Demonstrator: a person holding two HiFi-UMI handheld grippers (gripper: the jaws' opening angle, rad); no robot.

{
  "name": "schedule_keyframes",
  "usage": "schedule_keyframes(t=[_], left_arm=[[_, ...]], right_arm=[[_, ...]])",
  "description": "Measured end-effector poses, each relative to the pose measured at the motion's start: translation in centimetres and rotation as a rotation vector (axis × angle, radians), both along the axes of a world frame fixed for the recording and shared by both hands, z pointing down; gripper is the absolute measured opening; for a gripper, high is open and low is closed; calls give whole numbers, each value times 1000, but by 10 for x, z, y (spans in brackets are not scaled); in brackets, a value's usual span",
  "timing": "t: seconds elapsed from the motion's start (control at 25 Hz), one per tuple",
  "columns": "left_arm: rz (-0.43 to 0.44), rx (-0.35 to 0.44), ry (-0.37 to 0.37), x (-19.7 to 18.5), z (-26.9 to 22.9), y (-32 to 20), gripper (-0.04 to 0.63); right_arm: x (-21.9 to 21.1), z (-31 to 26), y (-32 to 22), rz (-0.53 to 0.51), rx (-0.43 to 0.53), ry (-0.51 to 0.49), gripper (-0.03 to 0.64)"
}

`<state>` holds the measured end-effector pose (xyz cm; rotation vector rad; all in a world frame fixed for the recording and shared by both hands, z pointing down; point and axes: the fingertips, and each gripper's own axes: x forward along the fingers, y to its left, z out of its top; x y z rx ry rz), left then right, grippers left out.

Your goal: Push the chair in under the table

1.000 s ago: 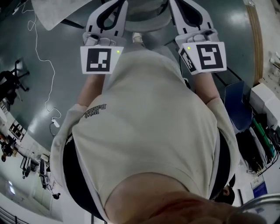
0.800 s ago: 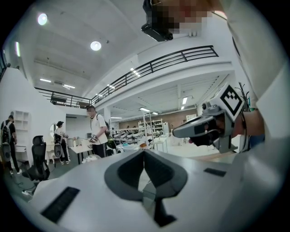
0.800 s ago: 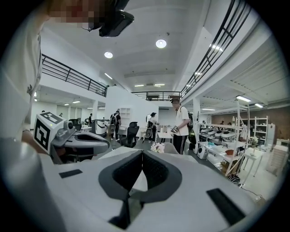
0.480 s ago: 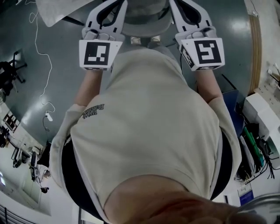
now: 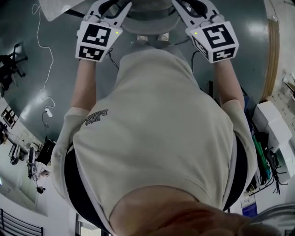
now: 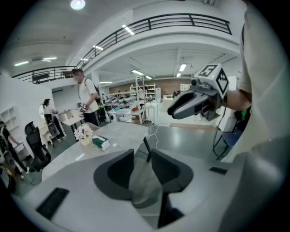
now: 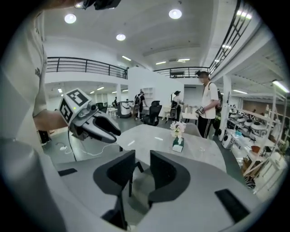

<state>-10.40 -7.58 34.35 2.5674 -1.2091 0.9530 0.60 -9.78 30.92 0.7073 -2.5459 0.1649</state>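
Apparently the chair [image 5: 148, 22] is the grey rounded shape at twelve o'clock in the head view, just past the person's shoes [image 5: 143, 39], with the pale table [image 5: 54, 9] corner at eleven. Only a slice of the chair shows, so I cannot tell how far under the table it sits.

The left gripper [image 6: 141, 158] is at about eleven o'clock of the chair and the right gripper [image 7: 141, 158] at one. Flanking it this way would, I judge, let both bear on it evenly and drive it straight. Both pairs of jaws are opening, with only a narrow gap so far, and nothing is pinched in either. Grey surface and a dark leg [image 7: 130, 181] show through the gaps. No view shows a gripper touching the chair.

On the tabletop, flowers [image 7: 177, 128] and a green tissue box [image 7: 177, 145] stand together.

The shirt [image 5: 156, 138] carries a small dark print [image 5: 98, 118], upside down to the head camera and too blurred to read. The grippers' marker cubes show only black-and-white squares, no letters.
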Motion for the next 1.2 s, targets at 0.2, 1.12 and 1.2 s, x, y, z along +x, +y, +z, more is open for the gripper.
schedule_keyframes(t=[0.2,1.12,1.2], left_arm=[[168,-77,-113,16,37,10,175],[776,-569,-264,39,295,140,281],[785,-604,-251,42,308,147,298]], right_arm=[[7,47,13,-127,-51,154,186],[14,293,124,-509,-427,455,308],[20,316,129,-551,-392,516,309]])
